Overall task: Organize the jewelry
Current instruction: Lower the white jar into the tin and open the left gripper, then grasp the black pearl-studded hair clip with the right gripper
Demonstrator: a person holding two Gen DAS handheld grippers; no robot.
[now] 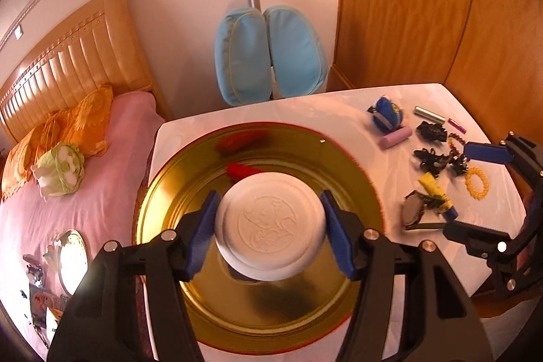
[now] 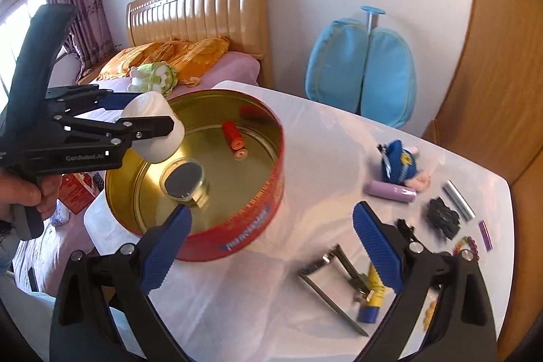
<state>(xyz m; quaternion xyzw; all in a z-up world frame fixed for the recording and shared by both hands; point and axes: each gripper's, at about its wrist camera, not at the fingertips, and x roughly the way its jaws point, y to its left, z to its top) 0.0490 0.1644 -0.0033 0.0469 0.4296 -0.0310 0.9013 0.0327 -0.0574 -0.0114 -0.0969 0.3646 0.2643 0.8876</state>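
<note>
Your left tongs (image 1: 269, 231) are clamped on a white round jar (image 1: 269, 223), blue pads on both of its sides, held above the open red tin (image 2: 237, 240). The tin sits at the counter (image 2: 237, 294) corner nearest the bed (image 1: 68, 209); its far rim is close to that edge. The gold floor of the tin is mostly bare.

The jar has an embossed swirl emblem on its flat face. From the side it's a short white cylinder, tilted, and its bottom hangs over the near-left part of the tin.

Your right tongs (image 2: 271, 246) are apart and hold nothing, over the white cloth between the tin and the loose items.

Only the right wrist view shows a small round container with a dark top (image 2: 185, 180) on the tin floor, below the jar. It also shows two red-orange cylinders (image 2: 234, 138) further back; the left view catches just one red end behind the jar.

To the right of the tin, spread well apart on the counter: lilac tube (image 2: 390, 192), silver tube (image 2: 458, 199), black hair clip (image 2: 443, 217), blue plush pouch (image 2: 397, 162), folded glasses (image 2: 325, 287), yellow-and-blue tube (image 2: 371, 297). The yellow bead bracelet (image 1: 476, 182) shows clearly only in the left view.
</note>
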